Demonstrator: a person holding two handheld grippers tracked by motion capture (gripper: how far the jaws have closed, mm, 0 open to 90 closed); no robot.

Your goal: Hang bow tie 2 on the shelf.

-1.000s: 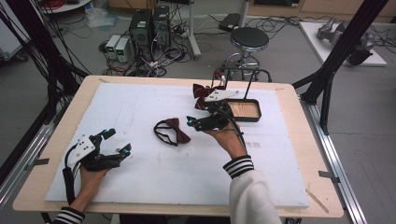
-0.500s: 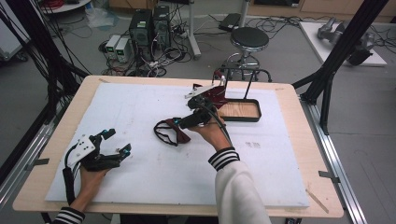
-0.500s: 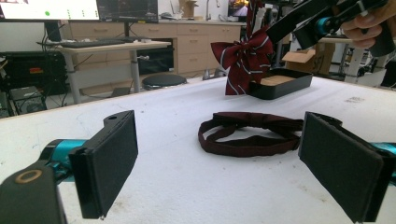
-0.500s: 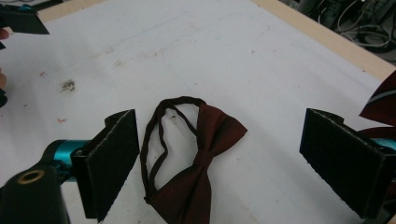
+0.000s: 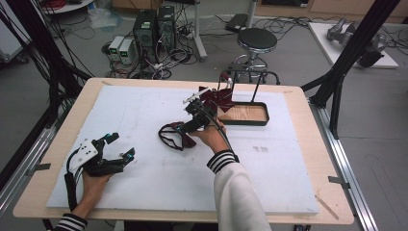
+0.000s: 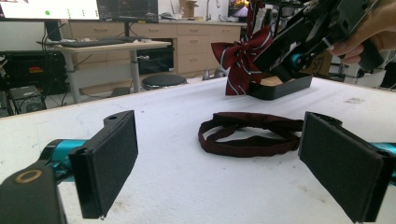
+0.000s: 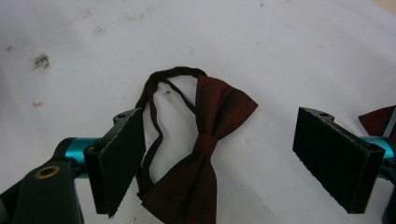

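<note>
Right gripper point(image 7: 219, 163), jaws apart, is positioned above the dark maroon fabric bow tie point(image 7: 205, 140); closure is required next.

Even, bright overhead light, soft shadows on my desk point(image 5: 144, 110). High view slightly soft; my right gripper point(image 7: 233, 154) view blurry at the jaws, no glare.
</note>
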